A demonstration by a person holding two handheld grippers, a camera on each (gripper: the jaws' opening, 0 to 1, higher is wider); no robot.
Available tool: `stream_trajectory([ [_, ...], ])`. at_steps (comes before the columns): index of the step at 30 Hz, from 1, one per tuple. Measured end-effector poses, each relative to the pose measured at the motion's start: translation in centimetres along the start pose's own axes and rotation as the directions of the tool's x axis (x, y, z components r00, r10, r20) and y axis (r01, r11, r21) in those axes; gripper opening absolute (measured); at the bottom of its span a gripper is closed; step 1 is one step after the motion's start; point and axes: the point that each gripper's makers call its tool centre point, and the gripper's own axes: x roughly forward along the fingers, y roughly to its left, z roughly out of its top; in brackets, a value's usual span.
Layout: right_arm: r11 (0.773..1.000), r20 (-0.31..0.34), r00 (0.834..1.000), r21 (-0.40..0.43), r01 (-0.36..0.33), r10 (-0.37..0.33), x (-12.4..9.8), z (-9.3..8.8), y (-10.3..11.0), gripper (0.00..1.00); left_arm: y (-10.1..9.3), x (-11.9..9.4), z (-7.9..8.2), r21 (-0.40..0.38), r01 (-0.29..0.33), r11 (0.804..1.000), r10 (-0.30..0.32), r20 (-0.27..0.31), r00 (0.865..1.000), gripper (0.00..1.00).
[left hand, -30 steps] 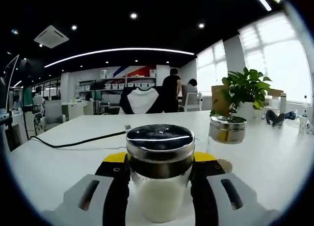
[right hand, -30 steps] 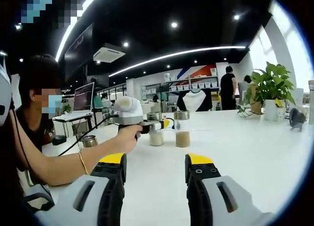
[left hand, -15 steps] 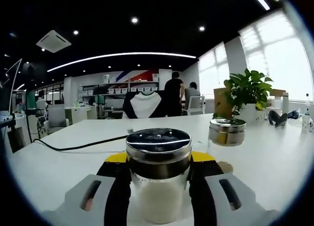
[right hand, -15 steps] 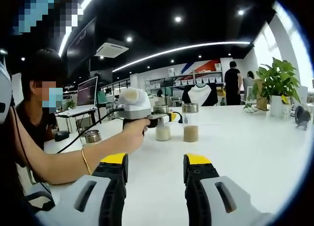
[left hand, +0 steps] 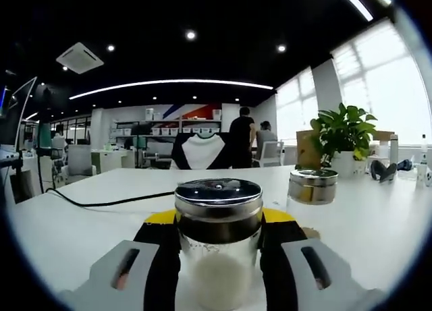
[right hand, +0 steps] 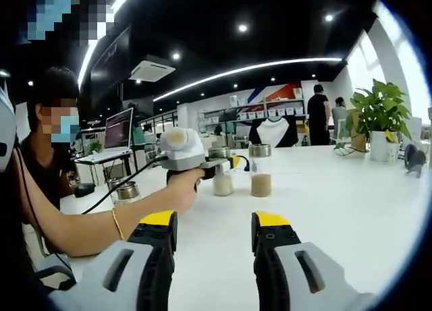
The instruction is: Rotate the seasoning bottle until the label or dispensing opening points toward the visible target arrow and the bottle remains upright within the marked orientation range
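I see the left hand-held gripper clamped on the seasoning bottle, its jaws pressing both sides of the glass below the steel lid. The bottle stands upright on the white desk, white powder inside. A second bottle sits just beyond to the right. My right hand-held gripper hangs wide apart, holding nothing, well short of both bottles

The left gripper clamps the seasoning bottle, seemingly upright; the right gripper hangs open behind it.
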Motion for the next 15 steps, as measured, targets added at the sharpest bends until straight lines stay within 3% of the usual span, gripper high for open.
stream_trajectory([
  [8,1.000,0.006,1.000,0.009,0.004,-0.004,-0.4,0.0,-0.2,0.43,-0.1,-1.3,2.1,0.012,0.005,1.000,-0.005,0.050,0.999,0.46],
  [15,1.000,0.014,1.000,0.004,0.001,-0.001,-1.3,0.2,-0.2,0.43,-1.0,-3.0,2.7,0.014,0.032,0.999,-0.033,0.044,0.999,0.46],
])
